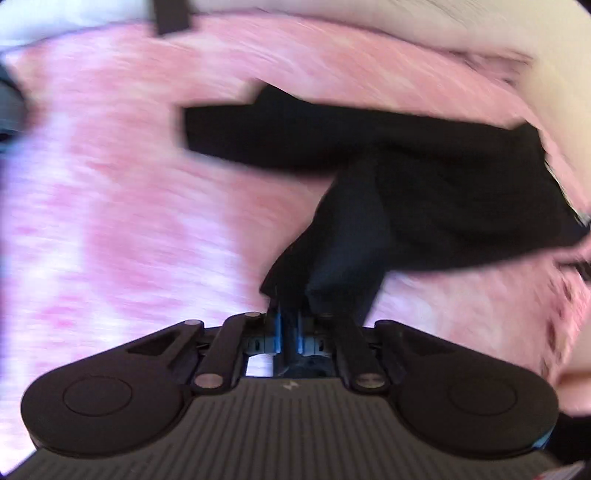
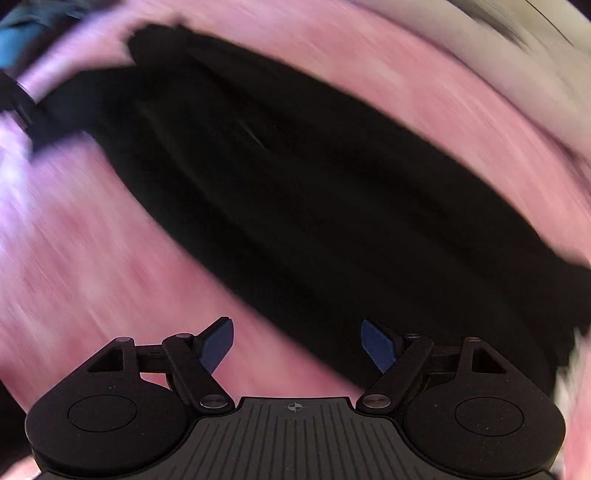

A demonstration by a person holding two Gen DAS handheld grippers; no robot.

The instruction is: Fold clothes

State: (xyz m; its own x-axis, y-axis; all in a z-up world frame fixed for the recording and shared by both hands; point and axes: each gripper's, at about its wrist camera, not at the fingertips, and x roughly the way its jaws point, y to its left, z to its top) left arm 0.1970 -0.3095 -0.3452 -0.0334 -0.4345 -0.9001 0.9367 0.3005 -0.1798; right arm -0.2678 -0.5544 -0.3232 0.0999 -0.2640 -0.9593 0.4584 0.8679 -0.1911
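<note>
A fuzzy pink blanket (image 1: 110, 206) is covering the surface in both views, smeared by motion blur, with a pale cream band (image 1: 443, 29) running along the upper right of each frame.

In the left wrist view, the left gripper (image 1: 289, 325) is sitting clenched on a bunched fold of the black fabric garment (image 1: 406, 166); its blue pads (image 1: 279, 328) are nearly touching and the cloth is hiding their tips. From there the garment is rising to the centre and spreading right, where the frame edge is cutting it off. Bare blanket is filling the left half. A dark strap-like shape (image 1: 171, 16) at the top edge is too blurred to identify.

In the right wrist view, the right gripper (image 2: 297, 345) is standing released, its blue fingertips (image 2: 218, 343) well apart with nothing between them. The garment (image 2: 295, 192) is lying diagonally from upper left to lower right, folds hard to make out. Open blanket is showing at lower left. A blurred blue patch (image 2: 22, 33) is sitting in the upper left corner.

No readable writing is showing.
</note>
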